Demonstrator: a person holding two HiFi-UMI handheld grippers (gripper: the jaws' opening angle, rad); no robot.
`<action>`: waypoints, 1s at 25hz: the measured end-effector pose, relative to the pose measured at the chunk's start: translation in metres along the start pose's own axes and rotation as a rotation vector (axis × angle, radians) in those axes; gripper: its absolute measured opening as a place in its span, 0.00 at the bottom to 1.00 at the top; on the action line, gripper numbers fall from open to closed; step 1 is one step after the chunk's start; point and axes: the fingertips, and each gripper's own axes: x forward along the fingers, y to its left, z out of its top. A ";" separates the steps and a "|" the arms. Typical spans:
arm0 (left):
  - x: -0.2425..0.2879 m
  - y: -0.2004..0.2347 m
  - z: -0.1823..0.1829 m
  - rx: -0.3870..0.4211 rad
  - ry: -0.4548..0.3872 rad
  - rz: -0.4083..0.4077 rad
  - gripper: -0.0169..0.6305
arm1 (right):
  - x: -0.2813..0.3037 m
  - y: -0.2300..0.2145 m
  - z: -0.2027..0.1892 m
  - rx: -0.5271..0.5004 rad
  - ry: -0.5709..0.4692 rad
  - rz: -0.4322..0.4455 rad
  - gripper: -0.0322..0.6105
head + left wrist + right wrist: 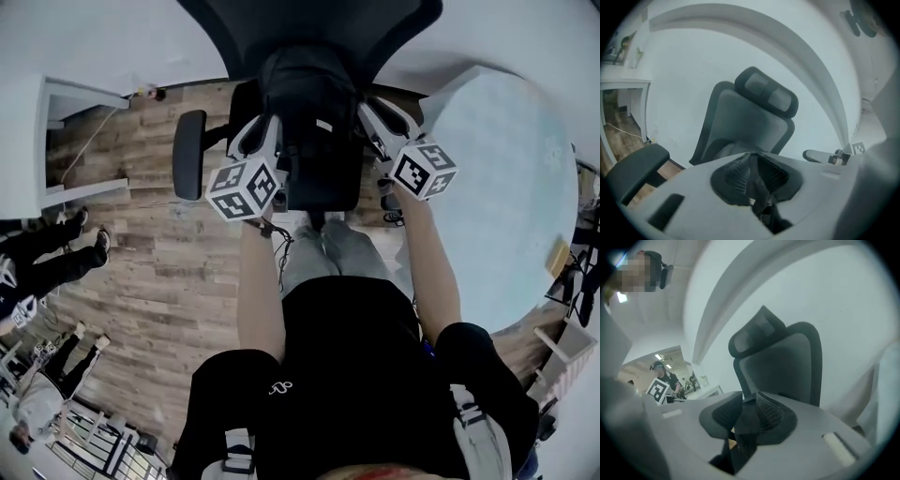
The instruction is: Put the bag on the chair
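Note:
A black bag (314,122) sits upright at the seat of a black office chair (309,28), against its backrest. My left gripper (277,127) is at the bag's left side and my right gripper (364,111) at its right side. In the left gripper view, the left gripper (753,163) has its ribbed pads closed on a black strap (760,190) of the bag, with the chair's backrest (740,122) behind. In the right gripper view, the right gripper (749,404) likewise pinches a black strap (744,422) in front of the chair (787,362).
The chair's left armrest (190,155) juts out beside my left gripper. A round pale table (506,187) stands close on the right. A white cabinet (56,141) is at the left, and people's legs (47,253) stand on the wood floor (169,281).

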 end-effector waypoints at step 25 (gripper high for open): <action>-0.084 -0.125 0.085 0.356 -0.299 0.050 0.03 | -0.074 0.093 0.108 -0.262 -0.229 0.094 0.06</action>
